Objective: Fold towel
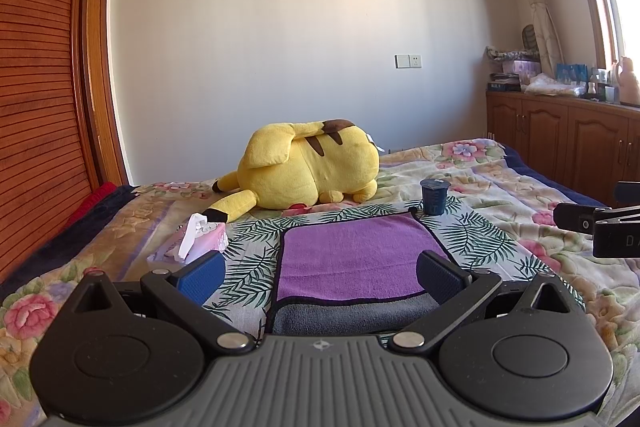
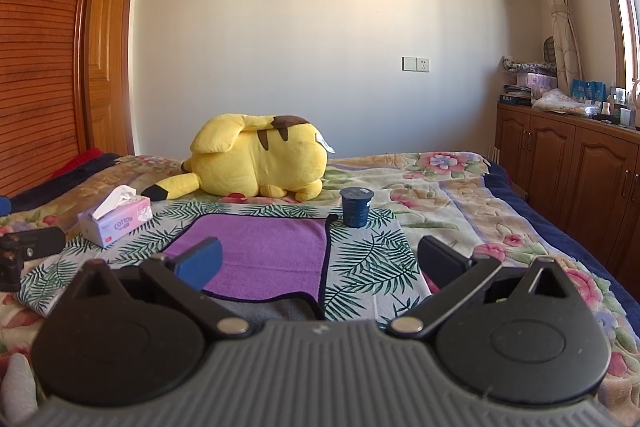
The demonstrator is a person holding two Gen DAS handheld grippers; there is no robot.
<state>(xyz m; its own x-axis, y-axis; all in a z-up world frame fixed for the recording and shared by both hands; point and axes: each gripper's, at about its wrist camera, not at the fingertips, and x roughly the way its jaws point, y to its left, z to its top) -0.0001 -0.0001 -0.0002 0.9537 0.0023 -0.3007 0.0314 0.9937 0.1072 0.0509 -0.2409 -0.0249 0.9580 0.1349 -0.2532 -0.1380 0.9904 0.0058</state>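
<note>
A purple towel [image 1: 352, 259] with a dark border lies on the bed, its grey underside folded up along the near edge [image 1: 352, 319]. My left gripper [image 1: 320, 275] is open and empty, hovering just above the towel's near edge, fingers wide apart. In the right wrist view the towel [image 2: 260, 255] lies ahead and to the left. My right gripper [image 2: 320, 263] is open and empty above the towel's near right corner. The right gripper's body shows at the right edge of the left wrist view [image 1: 600, 227].
A yellow plush toy [image 1: 308, 167] lies at the back of the bed. A dark blue cup [image 1: 434, 197] stands just beyond the towel's far right corner. A tissue box [image 1: 200, 239] sits left of the towel. Wooden cabinets [image 2: 568, 171] line the right wall.
</note>
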